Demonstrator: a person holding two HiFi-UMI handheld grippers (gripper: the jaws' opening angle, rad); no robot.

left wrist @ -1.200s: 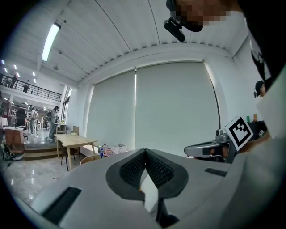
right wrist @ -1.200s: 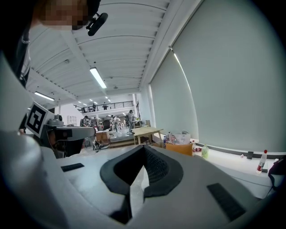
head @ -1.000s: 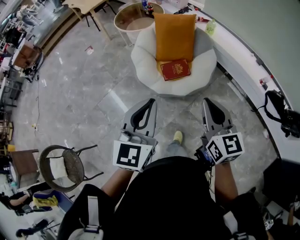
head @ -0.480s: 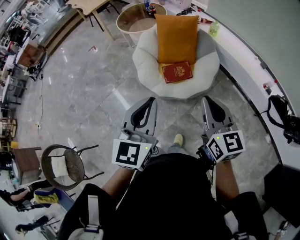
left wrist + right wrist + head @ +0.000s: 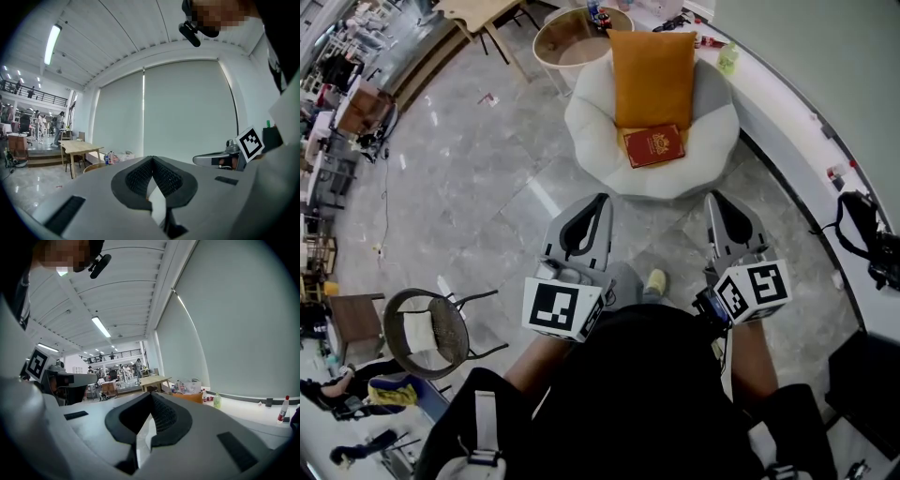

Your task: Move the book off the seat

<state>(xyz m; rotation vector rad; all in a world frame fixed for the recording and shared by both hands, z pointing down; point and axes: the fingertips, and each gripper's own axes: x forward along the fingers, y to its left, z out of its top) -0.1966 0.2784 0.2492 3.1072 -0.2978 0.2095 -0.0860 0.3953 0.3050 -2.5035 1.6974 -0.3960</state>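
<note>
A red book (image 5: pixel 653 146) lies on the seat of a white round armchair (image 5: pixel 587 127), at the foot of an orange cushion (image 5: pixel 652 73) that leans on the backrest. My left gripper (image 5: pixel 598 202) and right gripper (image 5: pixel 713 200) hover side by side over the floor, short of the chair's front edge. Both are shut with nothing between their jaws. In the left gripper view the tips (image 5: pixel 153 157) meet, and in the right gripper view they also meet (image 5: pixel 151 393). Neither gripper view shows the book.
A round side table (image 5: pixel 569 34) stands behind the chair on the left. A white curved counter (image 5: pixel 787 122) with bottles (image 5: pixel 724 56) runs along the right. A wire chair (image 5: pixel 431 330) stands at the lower left. A wooden table (image 5: pixel 473 11) is at the back.
Both grippers and the person have edged forward toward the armchair. The book and cushion have not moved.
</note>
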